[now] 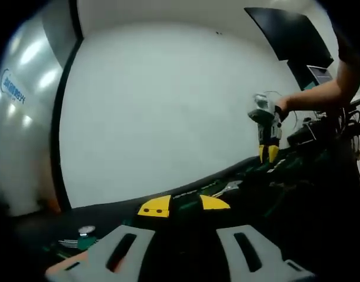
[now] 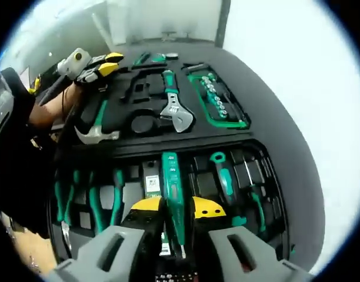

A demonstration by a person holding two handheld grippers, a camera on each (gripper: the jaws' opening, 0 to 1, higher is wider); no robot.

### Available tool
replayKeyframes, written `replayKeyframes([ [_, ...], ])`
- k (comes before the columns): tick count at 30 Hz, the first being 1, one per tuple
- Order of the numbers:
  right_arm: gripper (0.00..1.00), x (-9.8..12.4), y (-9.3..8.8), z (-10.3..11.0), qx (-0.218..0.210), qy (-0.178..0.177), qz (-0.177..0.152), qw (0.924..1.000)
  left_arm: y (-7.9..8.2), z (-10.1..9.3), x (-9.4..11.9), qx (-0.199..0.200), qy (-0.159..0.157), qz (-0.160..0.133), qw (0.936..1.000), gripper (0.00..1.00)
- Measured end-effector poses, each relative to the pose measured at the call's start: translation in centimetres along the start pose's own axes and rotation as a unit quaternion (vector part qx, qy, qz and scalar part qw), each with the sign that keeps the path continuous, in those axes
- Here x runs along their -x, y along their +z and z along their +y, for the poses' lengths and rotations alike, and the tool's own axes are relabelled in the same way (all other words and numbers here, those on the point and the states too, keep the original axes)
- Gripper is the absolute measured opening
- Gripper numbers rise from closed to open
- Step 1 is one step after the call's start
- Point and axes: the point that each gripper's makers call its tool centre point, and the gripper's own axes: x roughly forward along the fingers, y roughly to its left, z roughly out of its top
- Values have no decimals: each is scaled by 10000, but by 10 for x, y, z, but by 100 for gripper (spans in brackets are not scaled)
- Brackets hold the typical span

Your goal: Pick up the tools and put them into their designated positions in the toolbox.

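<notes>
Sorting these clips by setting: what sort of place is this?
Probably a workshop or lab bench indoors: an open toolbox with foam slots lies on a dark table, holding an adjustable wrench, a hammer and a socket set, with pale plain walls behind.

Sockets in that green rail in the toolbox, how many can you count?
About 7 sockets, in one row along the green rail in the toolbox's upper tray, right of the adjustable wrench. They are small, so the count could be off and more may be hidden.
</notes>
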Motion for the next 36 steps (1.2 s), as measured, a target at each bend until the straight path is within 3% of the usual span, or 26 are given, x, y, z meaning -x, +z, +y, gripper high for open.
replayKeyframes([
  [3, 15, -5, 0, 4, 414, -56, 443, 9981, -1, 0, 0, -8, 11, 19, 10000, 13],
  [8, 11, -14, -7, -2, 482, -13, 759, 9959, -2, 0, -1, -47, 5, 54, 10000, 13],
  [14, 11, -7, -3, -13, 601, -188, 629, 9960, -1, 1, 0, -8, 6, 32, 10000, 13],
  [17, 11, -7, -9, -26, 606, -369, 741, 9947, 0, 0, 1, -14, 3, 25, 10000, 13],
  [26, 11, -10, -10, -25, 676, -344, 836, 9936, 0, 1, 1, 2, 21, 25, 10000, 13],
  [28, 11, -2, -8, -23, 697, -342, 732, 9943, 0, 0, 1, -7, 18, 31, 10000, 13],
  [30, 11, 13, 6, -28, 371, -397, 188, 9983, 0, 1, 1, -10, 20, 36, 10000, 13],
  [32, 11, 28, 15, -40, -33, -650, -264, 9975, 0, 1, 1, -9, 25, 42, 10000, 13],
  [33, 10, 37, 17, -56, -371, -1100, -510, 9919, 0, 1, 1, -11, 24, 44, 10000, 13],
  [36, 7, 44, 17, -59, -483, -1599, -985, 9810, 0, 1, 1, -17, 34, 39, 10000, 13],
])
